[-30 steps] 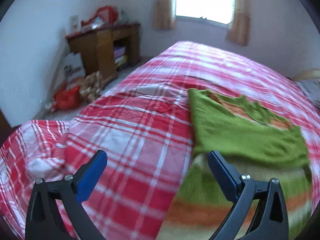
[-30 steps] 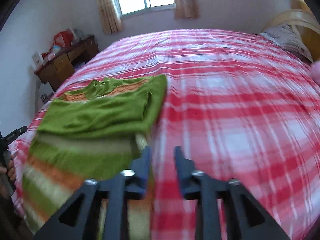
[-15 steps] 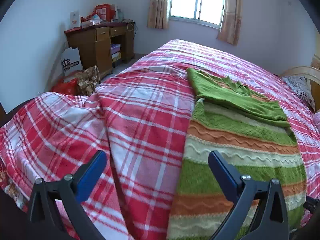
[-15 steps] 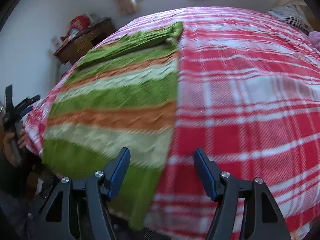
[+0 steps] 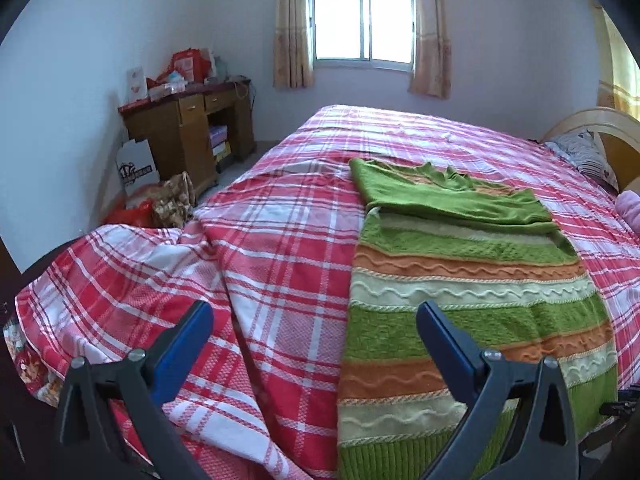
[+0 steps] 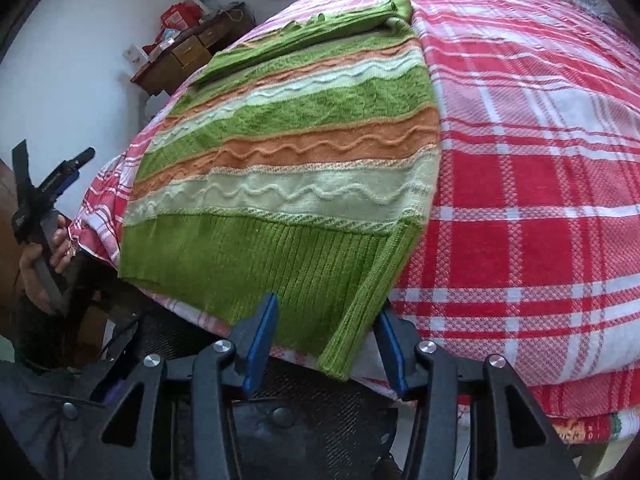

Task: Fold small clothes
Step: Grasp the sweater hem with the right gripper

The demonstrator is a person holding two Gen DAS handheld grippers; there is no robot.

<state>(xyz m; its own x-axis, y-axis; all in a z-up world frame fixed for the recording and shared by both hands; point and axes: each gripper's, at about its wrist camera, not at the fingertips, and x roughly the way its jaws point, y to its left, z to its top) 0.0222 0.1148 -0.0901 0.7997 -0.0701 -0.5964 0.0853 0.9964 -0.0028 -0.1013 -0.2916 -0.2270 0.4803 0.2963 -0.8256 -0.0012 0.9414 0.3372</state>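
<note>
Right gripper is sitting at the near edge of the bed, its blue jaws straddling the hanging corner of the ribbed hem of the sweater; the jaws have just been closing, the knit is between them, but gaps are showing on both sides of the cloth, so no pinch yet. Left gripper is hovering wide open over the checked bedspread, holding nothing, the sweater's left edge lying just ahead of its right finger. Beyond both grippers the sweater is lying flat along the bed, striped green, orange and cream, with its upper part already folded over at the far end. Judgement: the step in hand is taking the hem for the next fold away from the person. To do it well, the right jaws should be closing fully on the thick ribbing rather than the thin dangling corner, and the left should be coming onto the matching hem corner so both lift level and the stripes are staying square. Risk: the bedspread bunching up with the knit. Farther off to the left, a wooden desk is carrying red boxes on top and what look like books in its open shelf; bags are sitting on the floor beside it, contents too small to tell.
</note>
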